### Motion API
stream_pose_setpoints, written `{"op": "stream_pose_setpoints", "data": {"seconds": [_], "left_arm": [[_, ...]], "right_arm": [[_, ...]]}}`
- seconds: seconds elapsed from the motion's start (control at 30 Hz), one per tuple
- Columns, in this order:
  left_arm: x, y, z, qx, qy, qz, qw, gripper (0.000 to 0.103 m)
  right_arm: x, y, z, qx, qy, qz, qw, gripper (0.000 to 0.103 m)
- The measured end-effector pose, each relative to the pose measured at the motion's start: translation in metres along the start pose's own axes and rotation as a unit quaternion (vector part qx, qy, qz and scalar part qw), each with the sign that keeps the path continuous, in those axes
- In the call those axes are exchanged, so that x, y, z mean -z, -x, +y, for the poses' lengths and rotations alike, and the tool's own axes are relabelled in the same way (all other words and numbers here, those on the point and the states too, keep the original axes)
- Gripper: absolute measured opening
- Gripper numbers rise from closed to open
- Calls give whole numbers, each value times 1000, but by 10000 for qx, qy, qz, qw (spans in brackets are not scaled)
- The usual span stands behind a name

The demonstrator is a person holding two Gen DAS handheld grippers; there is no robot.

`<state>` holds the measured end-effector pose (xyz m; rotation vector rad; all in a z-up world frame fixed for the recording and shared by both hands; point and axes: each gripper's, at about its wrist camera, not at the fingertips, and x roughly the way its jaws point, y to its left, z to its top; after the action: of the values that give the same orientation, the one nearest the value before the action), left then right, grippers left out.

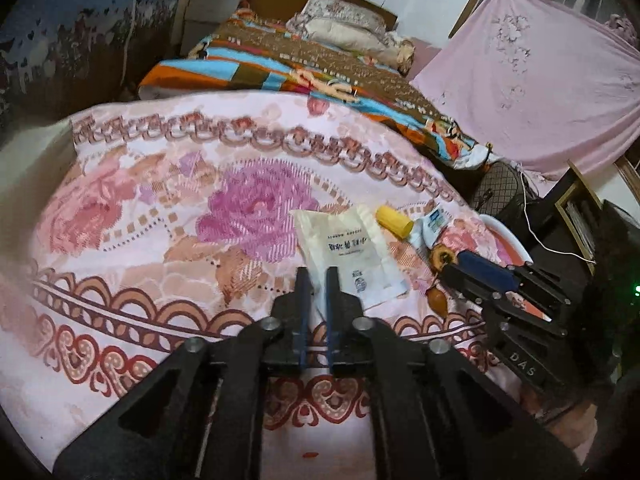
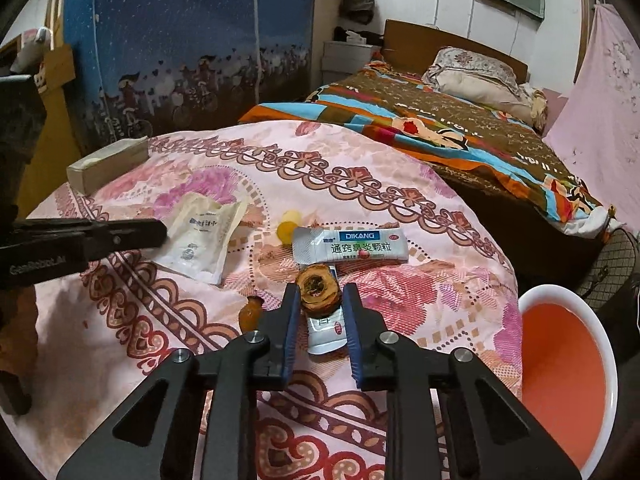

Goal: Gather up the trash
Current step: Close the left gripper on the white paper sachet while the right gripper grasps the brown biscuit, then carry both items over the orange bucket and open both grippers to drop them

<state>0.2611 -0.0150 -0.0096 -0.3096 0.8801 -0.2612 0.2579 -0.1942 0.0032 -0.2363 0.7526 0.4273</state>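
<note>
Floral tablecloth [image 2: 400, 168] strewn with trash, right gripper [image 2: 320, 294] clamped on brown dried peel [image 2: 318, 290] below DIKANG sachet [image 2: 350, 244], left gripper [image 1: 316, 276] clenched empty over white packet [image 1: 352, 254].

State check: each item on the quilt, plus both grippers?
left gripper: shut, empty, over white packet
right gripper: shut on brown peel
brown peel: between the pads, on a small sachet
white packet: flat, untouched
DIKANG sachet: flat, untouched
yellow cap: on its side
basin: nothing in it
</note>
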Motion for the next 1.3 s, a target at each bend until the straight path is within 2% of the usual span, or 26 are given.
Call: {"op": "stream_pose_setpoints", "data": {"seconds": [0.17, 0.2, 0.27, 0.33, 0.37, 0.5, 0.7, 0.83, 0.97, 1.07, 1.17, 1.3], "left_arm": [[0, -7, -3, 155, -1, 88, 9998, 19], [0, -10, -6, 87, -50, 115, 9999, 19], [0, -13, -12, -85, -185, 157, 9997, 16], [1, -14, -17, -280, -339, 149, 9989, 8], [0, -14, -19, -263, -377, 169, 9988, 0], [1, -11, -20, -277, -424, 58, 9987, 0], [4, 19, -30, -143, -683, -653, 9954, 0], [9, 39, -47, -174, -1094, -1195, 9866, 0], [16, 57, -68, -387, -1563, -1732, 9716, 0], [16, 67, -79, -304, -1686, -2021, 9643, 0], [16, 77, -92, -211, -1755, -2347, 9559, 0], [15, 86, -109, -61, -1825, -2695, 9455, 0]], "right_arm": [[0, 4, -2, 15, -62, -114, 9999, 19], [0, 6, -3, 21, -78, -143, 9999, 19], [0, 8, -4, 29, -112, -201, 9997, 19], [0, 10, -6, 41, -150, -257, 9995, 19], [0, 11, -6, 39, -164, -288, 9994, 19], [0, 18, -7, 41, -177, -462, 9988, 18], [4, 35, -12, 18, -263, -936, 9953, 18], [7, 51, -10, 99, -242, -1377, 9901, 18], [12, 70, -7, 274, -227, -1862, 9819, 18], [16, 83, -9, 402, -311, -2231, 9735, 18], [21, 101, -14, 536, -452, -2784, 9579, 18], [29, 124, -21, 861, -609, -3485, 9314, 18]]}}
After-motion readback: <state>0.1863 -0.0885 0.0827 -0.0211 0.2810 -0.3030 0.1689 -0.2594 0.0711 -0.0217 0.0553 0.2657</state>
